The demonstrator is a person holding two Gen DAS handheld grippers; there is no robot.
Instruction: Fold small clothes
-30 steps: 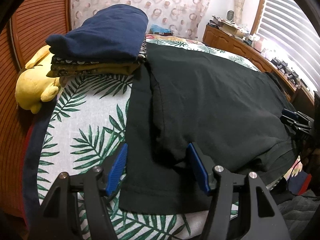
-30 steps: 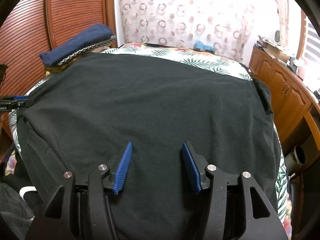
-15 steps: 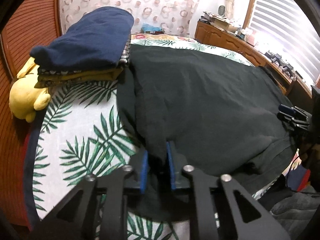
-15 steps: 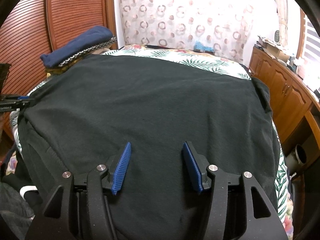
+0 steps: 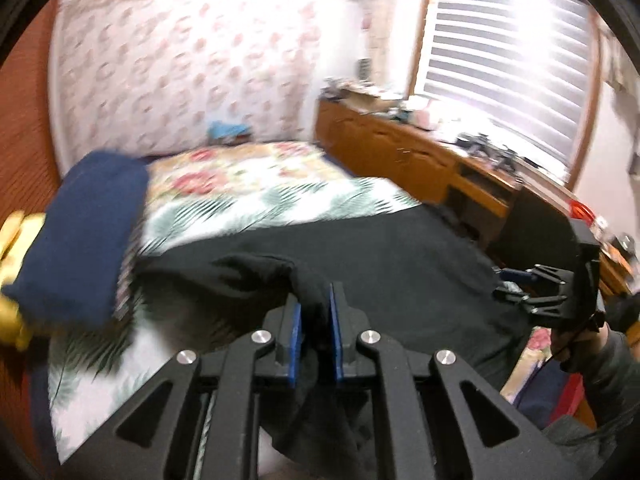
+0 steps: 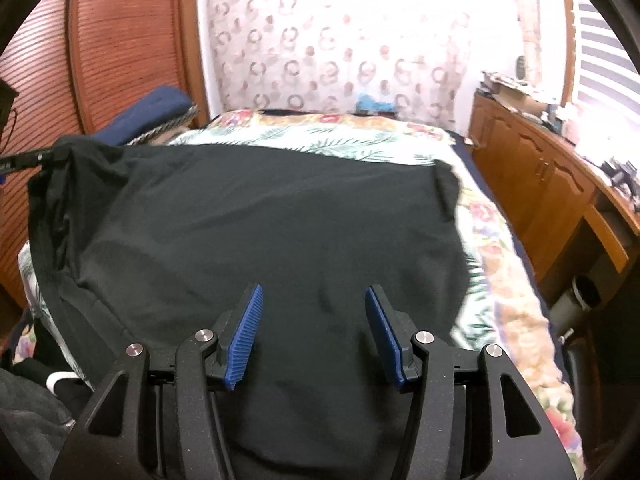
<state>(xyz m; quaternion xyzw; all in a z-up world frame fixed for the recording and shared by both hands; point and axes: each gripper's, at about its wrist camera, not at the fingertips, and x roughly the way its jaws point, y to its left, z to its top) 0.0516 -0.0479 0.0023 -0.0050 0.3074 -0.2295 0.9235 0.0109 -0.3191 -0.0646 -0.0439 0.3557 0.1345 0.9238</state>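
Since a second ago, the left gripper [image 5: 314, 312] has closed on the edge of the black shirt [image 6: 260, 220] and lifted it up off the bed [image 5: 256, 188]. Its jaws have just been closing, and now a bunch of black cloth sits squeezed tight between the blue pads [image 5: 295, 344]. The left wrist picture is blurry.

No boxes or baskets show. On the left of the left wrist picture, a pile of folded clothes [image 5: 80, 236] with a dark blue one on top sits on the bed, with something yellow [image 5: 12, 312] beside it.

The bed has a white cover with green leaves and pink flowers. The black shirt lies spread over the near part of it, and its left side is pulled up into a ridge. A brown wooden cupboard [image 6: 532, 168] runs along the right wall under a bright window with blinds [image 5: 508, 56]. A brown slatted door [image 6: 116, 44] is at the upper left of the right wrist picture.

The right gripper [image 6: 314, 336] hangs over the near middle of the shirt, pointing down at it. Its jaws are about half open and hold nothing. In the left wrist picture a hand [image 5: 580, 344] holds it at the right edge.
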